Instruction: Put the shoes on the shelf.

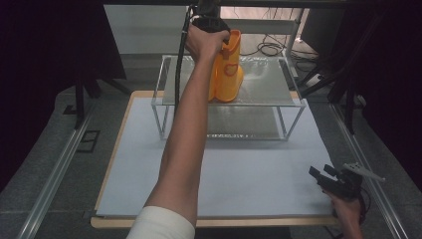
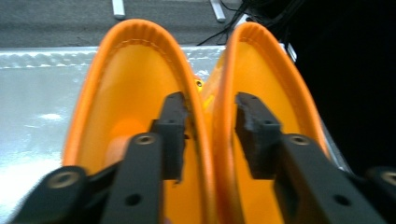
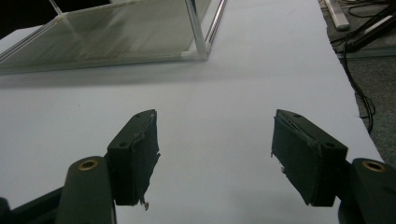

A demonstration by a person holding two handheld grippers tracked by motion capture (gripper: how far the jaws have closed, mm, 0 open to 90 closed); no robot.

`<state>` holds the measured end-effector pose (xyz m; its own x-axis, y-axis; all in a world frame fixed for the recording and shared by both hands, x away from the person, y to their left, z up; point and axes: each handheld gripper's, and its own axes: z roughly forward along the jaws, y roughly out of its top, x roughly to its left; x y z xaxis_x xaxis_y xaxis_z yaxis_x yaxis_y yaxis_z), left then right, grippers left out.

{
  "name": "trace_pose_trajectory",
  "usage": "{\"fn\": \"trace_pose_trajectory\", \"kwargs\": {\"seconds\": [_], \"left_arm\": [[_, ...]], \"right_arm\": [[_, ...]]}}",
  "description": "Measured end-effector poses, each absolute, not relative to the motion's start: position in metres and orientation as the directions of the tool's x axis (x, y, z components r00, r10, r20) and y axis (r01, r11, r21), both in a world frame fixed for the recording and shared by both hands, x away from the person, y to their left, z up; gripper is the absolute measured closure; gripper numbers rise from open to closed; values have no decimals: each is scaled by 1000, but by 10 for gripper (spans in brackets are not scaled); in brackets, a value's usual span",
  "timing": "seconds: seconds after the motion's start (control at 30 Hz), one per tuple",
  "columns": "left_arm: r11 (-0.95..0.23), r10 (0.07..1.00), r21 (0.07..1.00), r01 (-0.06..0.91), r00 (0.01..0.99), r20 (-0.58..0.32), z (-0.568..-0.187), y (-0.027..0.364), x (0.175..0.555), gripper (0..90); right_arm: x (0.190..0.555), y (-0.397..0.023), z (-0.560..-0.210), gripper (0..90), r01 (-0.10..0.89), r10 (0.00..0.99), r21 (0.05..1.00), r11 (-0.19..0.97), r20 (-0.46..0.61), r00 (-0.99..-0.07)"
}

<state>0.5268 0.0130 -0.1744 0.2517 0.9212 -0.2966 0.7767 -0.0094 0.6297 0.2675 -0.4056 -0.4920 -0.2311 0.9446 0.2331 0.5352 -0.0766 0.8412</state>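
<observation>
Left gripper [image 2: 208, 133] straddles the touching inner walls of two orange rubber boots [image 2: 140, 93], jaws parted, not pinching, apparently releasing the pair upright on the metal-framed glass shelf [image 1: 268, 87].

No readable text or labels anywhere.

sleeve: white sleeve [image 1: 160, 224], rolled up on the left arm
left gripper [image 2: 210, 130]: black jaws with brass-ringed screw holes
right gripper [image 3: 215, 154]: black, frayed dark pads, grey three-cornered plate on top
cable [image 1: 180, 59]: thick and black
</observation>
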Motion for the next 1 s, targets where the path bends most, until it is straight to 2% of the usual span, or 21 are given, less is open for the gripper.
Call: {"fn": "trace_pose_trajectory", "kwargs": {"seconds": [0.1,0.17,0.3,0.67,0.87,1.0], "left_arm": [[7,916,644,765,254,-312,-170,14,525,496],[30,917,676,737,249,-313,-164,14,522,470],[18,912,683,731,268,-311,-156,15,519,447],[-126,881,653,747,387,-272,-143,35,506,575],[-202,834,669,716,483,-265,-137,57,494,646],[-216,818,682,698,511,-263,-136,64,486,701]], "right_arm": [[267,-405,-492,316,534,944,842,-75,232,-234],[268,-405,-492,316,533,944,843,-73,231,-235],[268,-405,-492,316,534,944,843,-71,230,-237],[267,-404,-493,316,537,945,841,-70,229,-234],[268,-399,-494,316,544,945,837,-59,222,-240],[268,-398,-494,316,545,945,837,-54,219,-242]]}}
